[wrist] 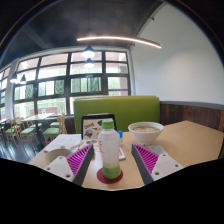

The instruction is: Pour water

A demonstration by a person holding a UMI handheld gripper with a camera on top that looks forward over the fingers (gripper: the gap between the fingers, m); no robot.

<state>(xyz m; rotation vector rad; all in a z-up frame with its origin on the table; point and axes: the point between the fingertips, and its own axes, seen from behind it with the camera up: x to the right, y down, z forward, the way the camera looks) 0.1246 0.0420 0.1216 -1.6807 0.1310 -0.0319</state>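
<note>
A clear plastic bottle (110,150) with a white cap and a green label stands upright on a round red coaster (110,179), low in the centre of the frame. The tool (111,162) is open, its purple-padded fingers (74,160) flanking the bottle with gaps either side. On the pale wooden surface (190,140), a white bowl (145,129) sits right of centre and a menu card (98,127) behind the bottle. A green bench (115,106) backs them.
</note>
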